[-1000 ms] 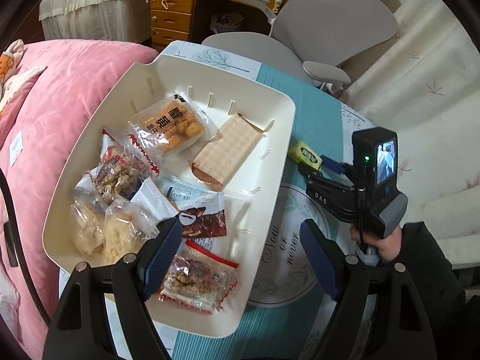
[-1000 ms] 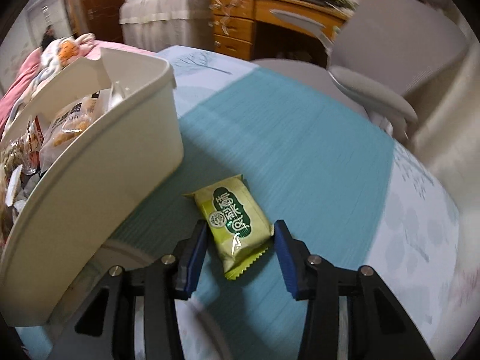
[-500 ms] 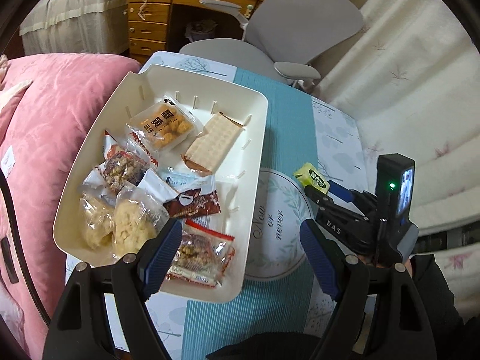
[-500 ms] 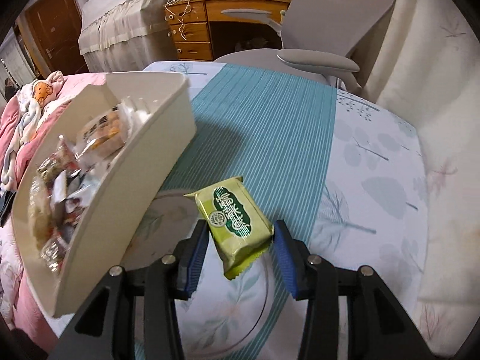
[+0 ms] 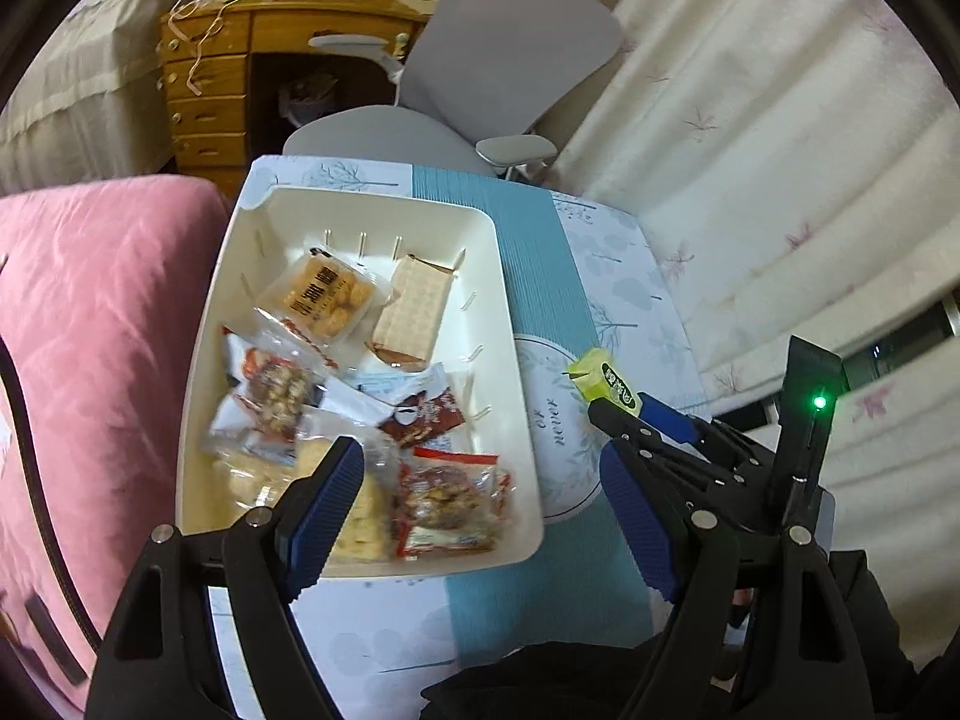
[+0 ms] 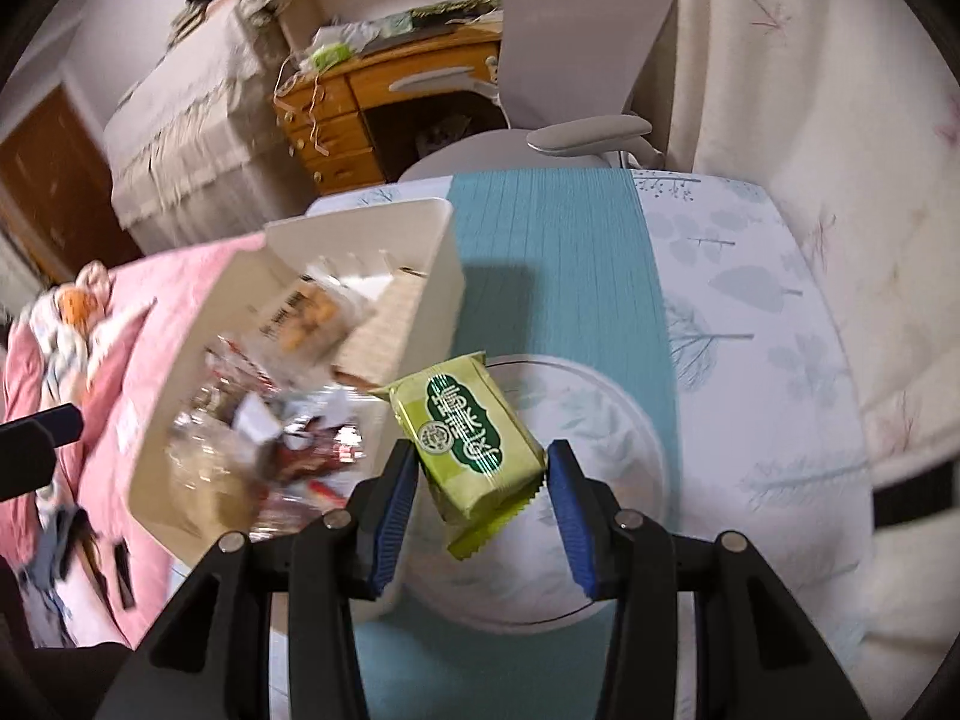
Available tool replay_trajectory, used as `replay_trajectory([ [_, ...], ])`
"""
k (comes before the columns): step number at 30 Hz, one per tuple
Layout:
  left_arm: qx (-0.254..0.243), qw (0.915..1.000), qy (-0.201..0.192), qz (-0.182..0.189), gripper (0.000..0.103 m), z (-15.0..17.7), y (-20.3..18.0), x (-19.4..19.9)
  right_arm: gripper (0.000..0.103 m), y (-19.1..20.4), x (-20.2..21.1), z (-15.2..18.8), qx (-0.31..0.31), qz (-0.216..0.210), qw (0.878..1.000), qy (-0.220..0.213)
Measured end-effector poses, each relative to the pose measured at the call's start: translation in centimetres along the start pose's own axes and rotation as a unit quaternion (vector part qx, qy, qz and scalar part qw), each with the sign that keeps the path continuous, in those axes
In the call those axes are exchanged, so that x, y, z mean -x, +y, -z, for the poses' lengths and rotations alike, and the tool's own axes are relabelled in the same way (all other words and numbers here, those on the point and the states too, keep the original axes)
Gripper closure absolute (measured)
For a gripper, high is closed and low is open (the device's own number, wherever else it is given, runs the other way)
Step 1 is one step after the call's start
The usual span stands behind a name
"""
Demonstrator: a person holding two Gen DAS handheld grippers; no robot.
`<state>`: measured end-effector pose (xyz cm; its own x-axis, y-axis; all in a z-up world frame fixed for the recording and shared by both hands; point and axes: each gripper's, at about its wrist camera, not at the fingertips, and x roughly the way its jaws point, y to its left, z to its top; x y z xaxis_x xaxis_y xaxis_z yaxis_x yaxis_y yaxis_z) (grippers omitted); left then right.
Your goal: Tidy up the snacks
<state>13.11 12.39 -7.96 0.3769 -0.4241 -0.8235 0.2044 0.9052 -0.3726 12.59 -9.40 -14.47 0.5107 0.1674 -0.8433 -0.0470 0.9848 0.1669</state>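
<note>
My right gripper (image 6: 480, 468) is shut on a green snack packet (image 6: 468, 426) and holds it in the air above the table, just right of the cream bin (image 6: 438, 276). In the left wrist view the packet (image 5: 603, 378) sticks out of the right gripper (image 5: 624, 414) beside the bin's right wall (image 5: 510, 324). The bin holds several wrapped snacks, among them an orange cracker pack (image 5: 324, 297) and a beige wafer (image 5: 414, 315). My left gripper (image 5: 480, 498) is open and empty, high above the bin's near end.
The bin sits on a table with a teal runner (image 5: 540, 252) and a round printed mat (image 5: 558, 420). A pink quilt (image 5: 90, 312) lies left of the table. A grey office chair (image 5: 480, 72) and a wooden desk (image 5: 204, 84) stand beyond its far end.
My right gripper has lifted the green packet off the table and carried it up toward the bin. My left gripper has risen and pulled back, staying open.
</note>
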Motion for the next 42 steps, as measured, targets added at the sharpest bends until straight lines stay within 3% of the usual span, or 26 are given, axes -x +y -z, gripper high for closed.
replay_trajectory([
  [7,-0.036,0.9993,-0.006,0.001,0.023,0.9,2.7,2.0,0.059,4.9,0.9,2.7,-0.047,-0.039,0.997,-0.037],
  [15,-0.061,0.9977,-0.029,-0.001,0.023,2.7,3.9,3.8,0.056,9.4,0.2,4.6,-0.037,-0.068,0.996,-0.035],
  [20,-0.06,0.9977,-0.029,-0.007,0.023,3.2,3.7,3.8,0.03,9.6,0.1,5.7,-0.037,-0.063,0.997,-0.01],
  [29,-0.056,0.9975,-0.032,-0.03,0.018,3.8,-0.7,3.1,0.01,5.2,3.2,7.8,-0.058,-0.034,0.998,0.005],
  [42,-0.053,0.9959,-0.022,-0.07,0.016,6.0,-13.9,0.8,0.0,-6.0,13.9,8.6,-0.002,0.008,1.0,-0.004],
])
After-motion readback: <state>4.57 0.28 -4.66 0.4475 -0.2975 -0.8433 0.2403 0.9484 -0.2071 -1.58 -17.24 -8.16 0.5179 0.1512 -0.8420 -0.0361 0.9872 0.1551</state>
